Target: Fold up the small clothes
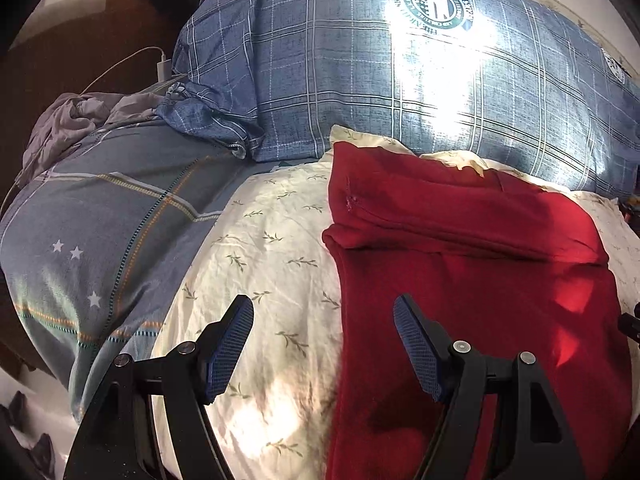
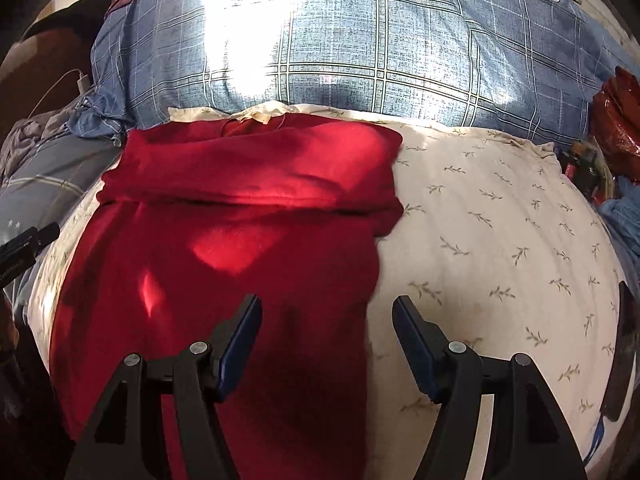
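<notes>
A red garment (image 1: 460, 272) (image 2: 240, 248) lies flat on a cream leaf-print sheet (image 1: 260, 264) (image 2: 500, 240), its far end folded back toward me in a thick band. My left gripper (image 1: 323, 302) hovers open over the garment's left edge, one finger above the sheet and the other above red cloth. Over the right edge my right gripper (image 2: 328, 300) is open too, with its left finger above the red cloth and its right finger above the sheet. Neither pair of pads touches the fabric.
A blue plaid pillow (image 1: 360, 72) (image 2: 360, 40) lies behind the garment. To the left are a grey-blue quilt with stars (image 1: 100, 232), crumpled grey cloth (image 1: 68, 120) and a white charger cable (image 1: 162, 66). At far right sits a shiny red bag (image 2: 616, 120).
</notes>
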